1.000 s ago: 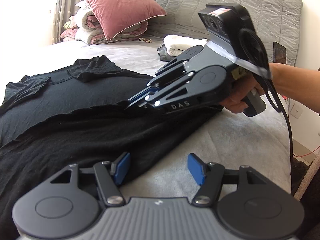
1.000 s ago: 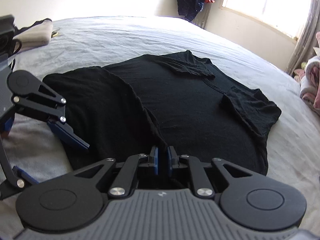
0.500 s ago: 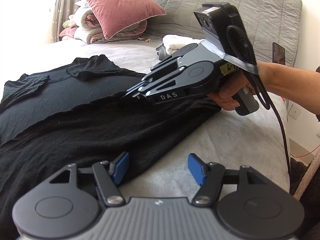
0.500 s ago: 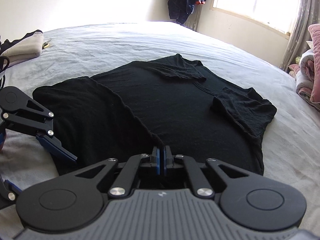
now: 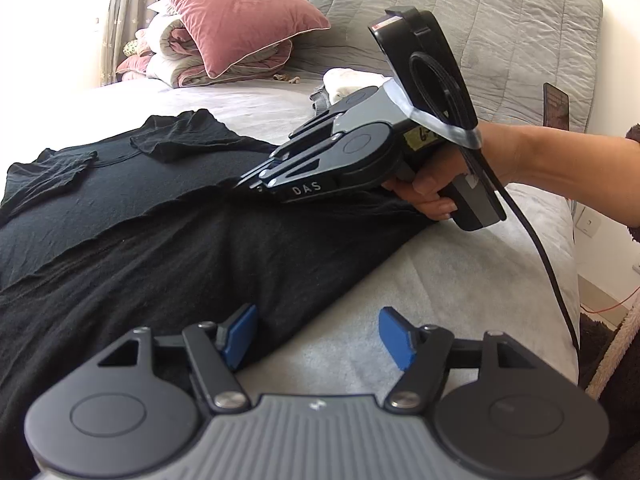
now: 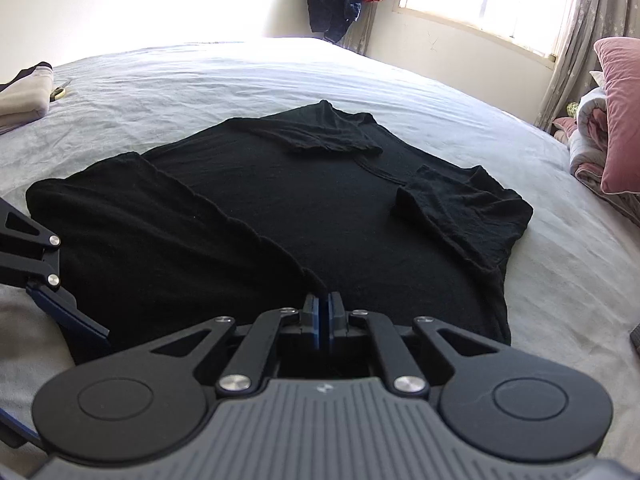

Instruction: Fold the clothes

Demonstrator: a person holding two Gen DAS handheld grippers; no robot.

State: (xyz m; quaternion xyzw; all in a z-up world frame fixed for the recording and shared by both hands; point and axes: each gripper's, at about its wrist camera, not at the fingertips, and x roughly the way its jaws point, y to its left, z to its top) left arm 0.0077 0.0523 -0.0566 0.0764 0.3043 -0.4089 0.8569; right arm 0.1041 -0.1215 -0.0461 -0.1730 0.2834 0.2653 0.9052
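Black shirt (image 6: 320,216) lies flat on bed (image 6: 200,80), sleeves in. Right tongs (image 6: 323,322) clenched, prob. pinching hem to lift; left tongs (image 5: 316,338) released, straddling shirt edge.

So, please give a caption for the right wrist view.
Right gripper pinches the black shirt; left gripper open.

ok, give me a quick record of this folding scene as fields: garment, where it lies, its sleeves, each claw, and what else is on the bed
garment: black t-shirt
surface: grey bed, shirt spread flat
sleeves: both folded inward over the body
hem side: one layer folded over, its edge running diagonally
right claw: shut, pinching the folded edge of the shirt
left claw: open, low at the shirt's edge, gripping nothing
also on bed: pink pillow on rolled bedding, folded pale clothes
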